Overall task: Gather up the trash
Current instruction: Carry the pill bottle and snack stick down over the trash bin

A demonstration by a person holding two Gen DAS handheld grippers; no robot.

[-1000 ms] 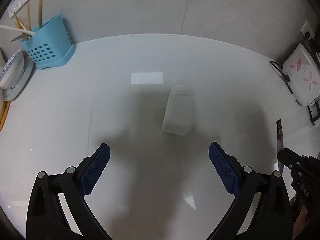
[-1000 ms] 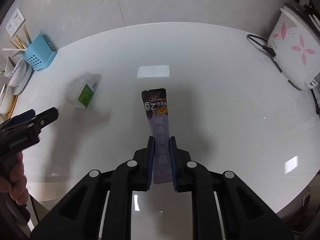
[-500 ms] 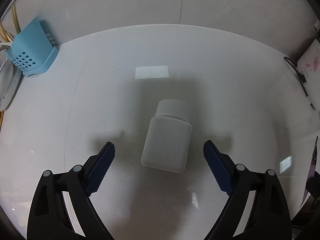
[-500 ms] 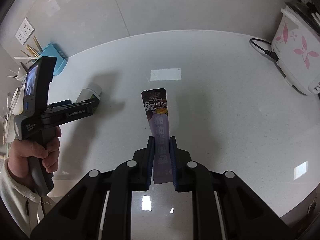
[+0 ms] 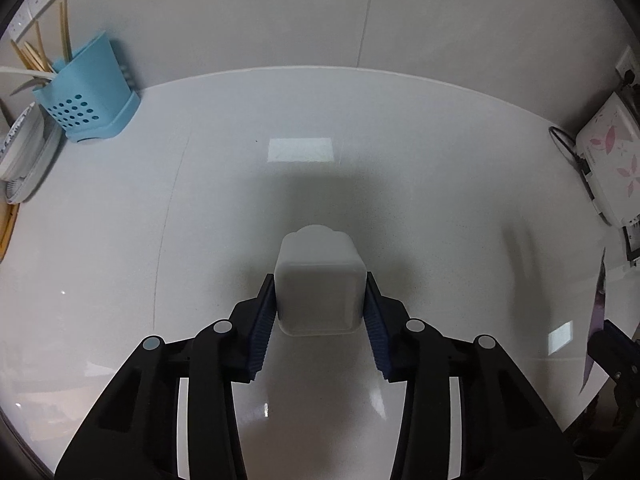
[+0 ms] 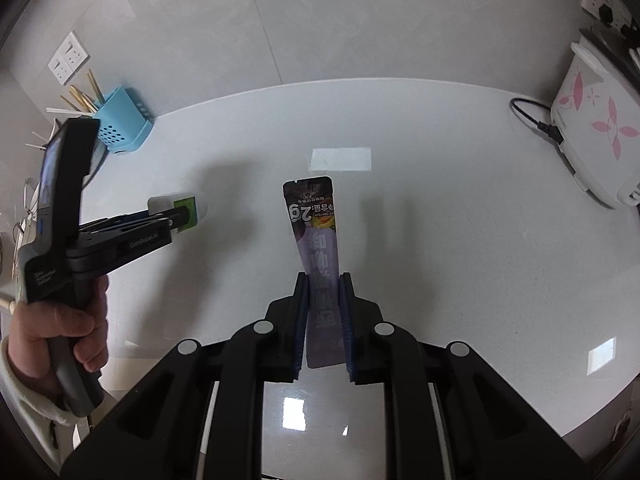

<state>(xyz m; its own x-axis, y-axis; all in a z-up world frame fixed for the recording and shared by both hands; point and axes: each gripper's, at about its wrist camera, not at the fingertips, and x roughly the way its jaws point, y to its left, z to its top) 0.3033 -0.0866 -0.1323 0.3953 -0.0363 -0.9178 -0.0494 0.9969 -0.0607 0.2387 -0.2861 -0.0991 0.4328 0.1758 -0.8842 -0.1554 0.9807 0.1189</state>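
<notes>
A home kitchen, this one. There's a glossy white counter running up against a pale tiled wall. At the counter's far left corner sits a blue perforated utensil holder bristling with chopsticks, stacked plates just beside it. Far right of the counter: a white rice cooker with pink flowers, cord plugged toward wall sockets.
</notes>
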